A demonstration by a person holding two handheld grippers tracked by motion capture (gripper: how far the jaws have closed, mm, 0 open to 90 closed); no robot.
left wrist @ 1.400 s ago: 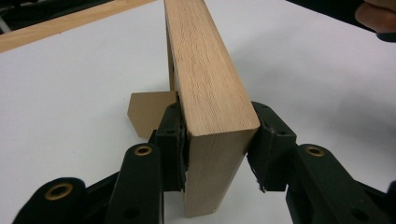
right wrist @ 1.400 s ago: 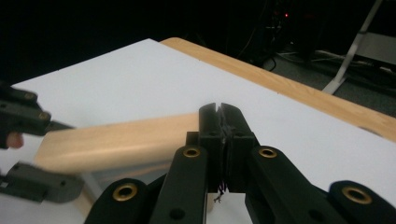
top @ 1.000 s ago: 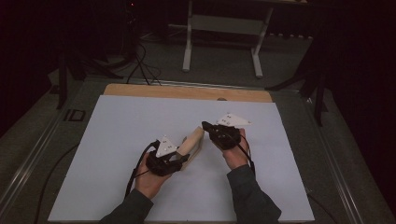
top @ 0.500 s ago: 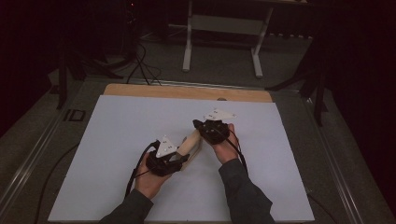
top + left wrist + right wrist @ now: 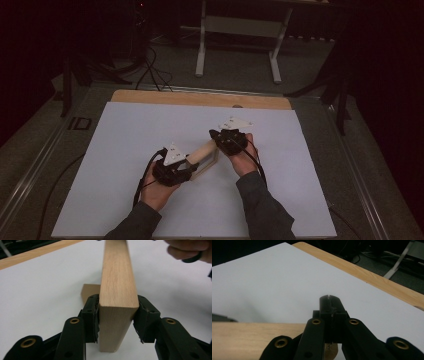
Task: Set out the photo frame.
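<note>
Wood block [image 5: 117, 290] sits between your left gripper [image 5: 117, 322] pads.
Those jaws have just been opening; your right gripper [image 5: 330, 307] is closed, empty, at the block's far end.

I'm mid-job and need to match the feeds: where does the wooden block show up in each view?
High view: the wooden block lies mid-sheet, running between the left gripper and the right gripper.
Left gripper view: centre, its near end between the pads, running up to the top edge.
Right gripper view: along the bottom left, passing behind the shut jaws.
Shared landmark: the white sheet on the wooden tabletop.
</note>
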